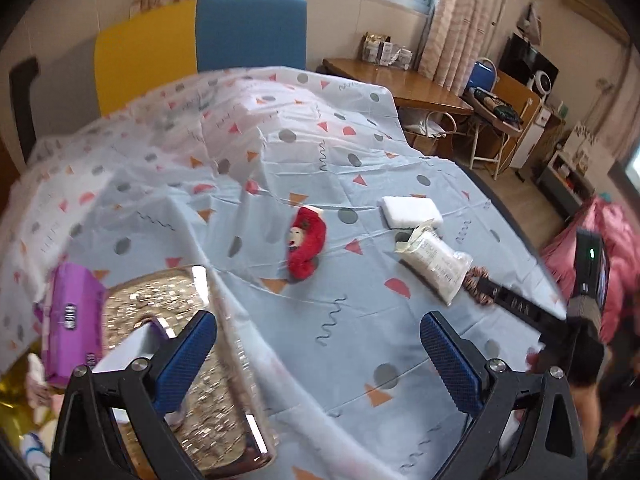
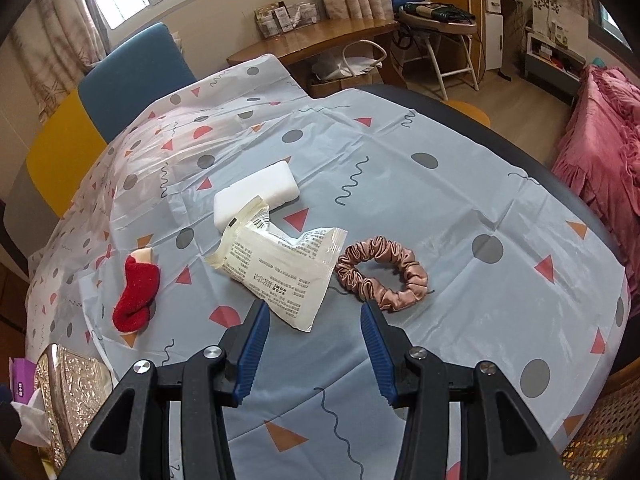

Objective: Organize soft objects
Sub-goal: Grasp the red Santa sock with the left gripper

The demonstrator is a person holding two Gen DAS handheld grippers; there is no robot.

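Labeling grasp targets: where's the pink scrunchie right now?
In the right wrist view, the pink scrunchie lies flat on the patterned tablecloth, just right of the white printed packet and just beyond the right gripper's right finger.

Open cloth point(image 2: 460, 208) right of scrunchie point(image 2: 382, 274); packet point(image 2: 280, 270) and sponge point(image 2: 256, 196) touching, possibly overlapping (no gap); sock point(image 2: 136, 294) stands apart.

My left gripper point(image 1: 318, 342) tilts downward, jaws spread wide and empty; my right gripper point(image 2: 314, 328) tilts downward too, jaws parted, holding nothing.
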